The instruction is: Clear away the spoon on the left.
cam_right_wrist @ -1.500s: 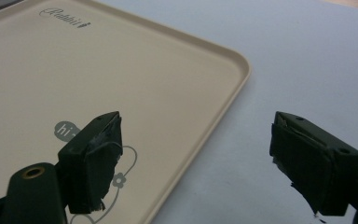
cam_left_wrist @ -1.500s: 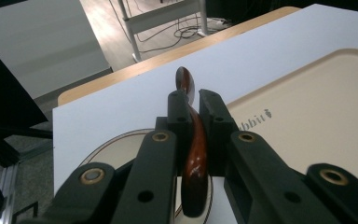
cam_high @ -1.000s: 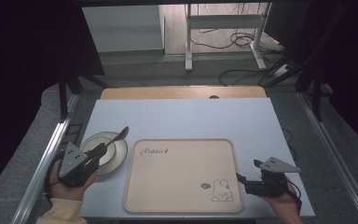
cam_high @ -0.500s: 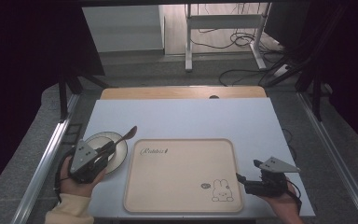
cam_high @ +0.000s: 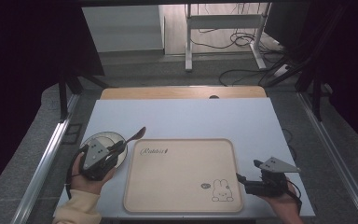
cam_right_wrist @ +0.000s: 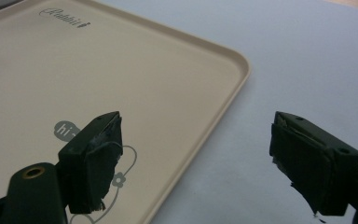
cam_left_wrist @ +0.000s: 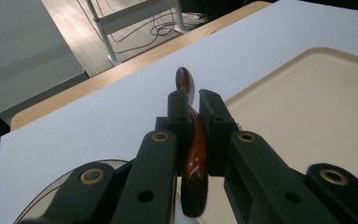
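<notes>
**Wooden spoon pinched at the handle, tray waiting empty**

The white table (cam_high: pixel 182 116) carries a large beige tray (cam_high: pixel 182 175) at its near middle, printed with a rabbit in one corner and nothing lying on it. It looks like a stiff, light plastic piece with a raised rim, best taken by an edge.

Just left of the tray sits a round plate (cam_high: pixel 100 140), probably glazed and breakable, so it wants gentle contact.

The left gripper (cam_high: pixel 116 147) hangs over the plate's right side with its jaws pressed onto the handle of a dark, glossy wooden spoon (cam_left_wrist: pixel 193 149). The bowl of the spoon points away, toward the tray's far-left corner. The spoon seems light and rigid, but its polished finish may be slippery; a hold on the mid-handle, as here, should keep it from pivoting.

The right gripper (cam_right_wrist: pixel 214 163) rests near the tray's right front corner, jaws spread wide and holding nothing.
</notes>
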A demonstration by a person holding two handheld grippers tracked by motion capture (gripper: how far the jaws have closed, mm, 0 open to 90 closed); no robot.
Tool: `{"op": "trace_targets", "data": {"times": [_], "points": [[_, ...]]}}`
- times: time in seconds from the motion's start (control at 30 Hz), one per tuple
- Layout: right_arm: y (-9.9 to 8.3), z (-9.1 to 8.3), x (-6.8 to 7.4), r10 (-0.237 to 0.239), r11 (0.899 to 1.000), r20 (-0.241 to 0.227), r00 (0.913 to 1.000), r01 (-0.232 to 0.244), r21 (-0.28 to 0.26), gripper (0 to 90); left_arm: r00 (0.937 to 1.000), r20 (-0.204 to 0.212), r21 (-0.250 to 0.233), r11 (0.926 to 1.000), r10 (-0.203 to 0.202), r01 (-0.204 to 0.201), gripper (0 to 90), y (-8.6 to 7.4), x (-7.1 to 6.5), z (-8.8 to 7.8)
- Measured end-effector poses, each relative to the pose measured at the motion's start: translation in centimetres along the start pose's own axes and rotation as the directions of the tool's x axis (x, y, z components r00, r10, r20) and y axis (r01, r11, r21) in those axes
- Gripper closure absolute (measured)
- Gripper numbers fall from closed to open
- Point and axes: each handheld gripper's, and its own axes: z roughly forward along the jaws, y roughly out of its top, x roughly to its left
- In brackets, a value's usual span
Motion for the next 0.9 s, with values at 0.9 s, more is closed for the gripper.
{"op": "trace_targets", "data": {"times": [0.9], "points": [[-0.1,0.0,-0.1,-0.012,1.000,0.001,0.9999,0.012,0.001,17.4,0.9981,0.042,0.065,0.9967,0.045,-0.048,84.5,-1.2,-1.8,1.6]]}}
